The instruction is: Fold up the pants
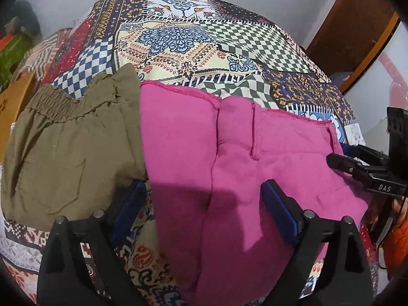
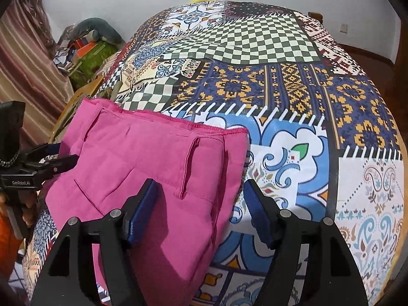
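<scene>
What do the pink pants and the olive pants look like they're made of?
Pink pants: probably a thick woven cotton, matte and slightly fuzzy, with raised seams and stitched edges. Olive pants: probably thinner cotton or a blend, matte, finely creased, with a gathered elastic waistband.

The far half of the patterned bedspread (image 2: 293,81) lies bare, giving open room beyond and to the right of the pink pants (image 2: 142,168). The pants fill the near middle, flat and low, so a gripper can pass over them. Just to their left the olive pants (image 1: 68,148) take up the near left of the bed, the two garments meeting edge to edge with no gap. The left gripper (image 1: 204,219) stands wide over the pink cloth's left edge. The right gripper (image 2: 201,216) straddles the right edge, one finger over bare bedspread.
</scene>
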Available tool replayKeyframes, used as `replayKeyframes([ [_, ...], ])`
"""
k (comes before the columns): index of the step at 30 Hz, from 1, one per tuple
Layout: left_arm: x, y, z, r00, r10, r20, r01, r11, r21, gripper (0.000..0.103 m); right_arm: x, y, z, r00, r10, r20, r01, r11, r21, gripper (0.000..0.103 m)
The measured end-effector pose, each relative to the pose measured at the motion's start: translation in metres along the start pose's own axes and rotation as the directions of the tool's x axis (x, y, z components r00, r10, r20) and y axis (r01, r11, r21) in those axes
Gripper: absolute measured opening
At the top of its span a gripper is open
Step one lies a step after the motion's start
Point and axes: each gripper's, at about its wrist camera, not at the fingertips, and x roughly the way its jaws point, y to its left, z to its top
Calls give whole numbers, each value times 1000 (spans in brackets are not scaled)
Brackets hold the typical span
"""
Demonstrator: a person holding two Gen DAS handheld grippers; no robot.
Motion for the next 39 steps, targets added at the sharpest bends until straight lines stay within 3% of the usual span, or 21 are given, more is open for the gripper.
replayKeyframes([
  [4,1,-3,2,1000,-8,6,8,1000,-3,91,3,-1,5,999,32,6,-32,999,15,69],
  [8,-3,-7,-1,1000,-9,11,9,1000,3,83,5,3,6,999,33,9,-34,999,4,67],
  [16,-12,-12,-10,1000,-11,6,11,1000,4,72,1,4,3,998,63,11,-63,998,-5,50],
  [22,-19,-14,-11,1000,-20,2,20,1000,21,54,-8,6,-2,998,65,1,-65,997,-30,35],
  [26,-16,-15,-6,1000,-21,-1,21,999,27,48,-10,6,-4,998,69,4,-68,997,-34,33],
  [28,-14,-18,-2,1000,-27,7,27,998,48,39,-7,7,-3,998,64,6,-63,997,-35,32],
  [29,-12,-21,0,999,-48,2,48,997,63,28,-7,7,-3,998,64,10,-64,997,-32,32],
  [39,-18,-28,5,999,-21,37,17,995,94,17,-16,4,5,995,72,67,-71,997,-4,17],
])
